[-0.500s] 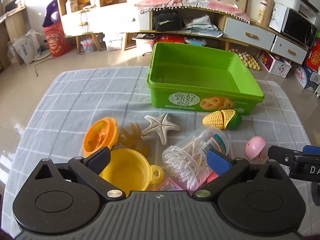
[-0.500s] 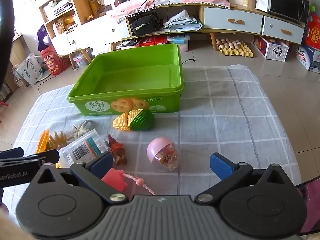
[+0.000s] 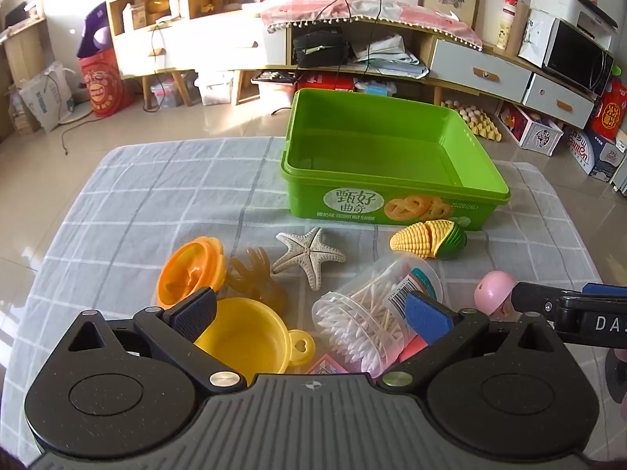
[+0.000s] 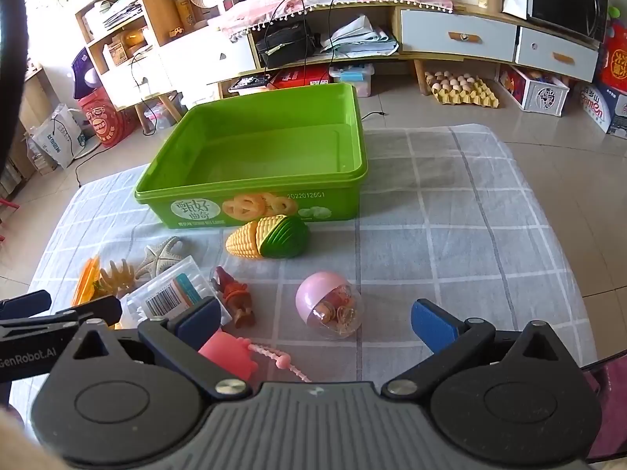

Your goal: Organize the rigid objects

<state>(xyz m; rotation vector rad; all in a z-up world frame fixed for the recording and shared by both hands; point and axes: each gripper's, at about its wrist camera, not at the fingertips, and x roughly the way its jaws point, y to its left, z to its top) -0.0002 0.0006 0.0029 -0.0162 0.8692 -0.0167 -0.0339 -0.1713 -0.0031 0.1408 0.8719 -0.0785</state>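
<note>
An empty green box point(image 3: 395, 168) point(image 4: 258, 156) stands at the back of a checked cloth. In front of it lie a toy corn point(image 3: 429, 239) point(image 4: 268, 237), a starfish point(image 3: 309, 253), an orange cup point(image 3: 192, 274), an amber hand-shaped toy point(image 3: 258, 282), a yellow bowl point(image 3: 247, 338), a clear tub of cotton swabs point(image 3: 368, 313), a pink capsule ball point(image 4: 329, 305) and a small brown figure point(image 4: 235, 295). My left gripper point(image 3: 309, 315) is open above the bowl and tub. My right gripper point(image 4: 313, 321) is open just before the capsule ball.
A pink toy with a beaded cord point(image 4: 235, 356) lies under the right gripper. The checked cloth point(image 4: 450, 215) covers the table; its right half holds no objects. Behind the table are shelves, drawers, an egg tray point(image 4: 460, 88) and boxes on the floor.
Both views have shifted only slightly; the objects lie where they were and both grippers stay open.
</note>
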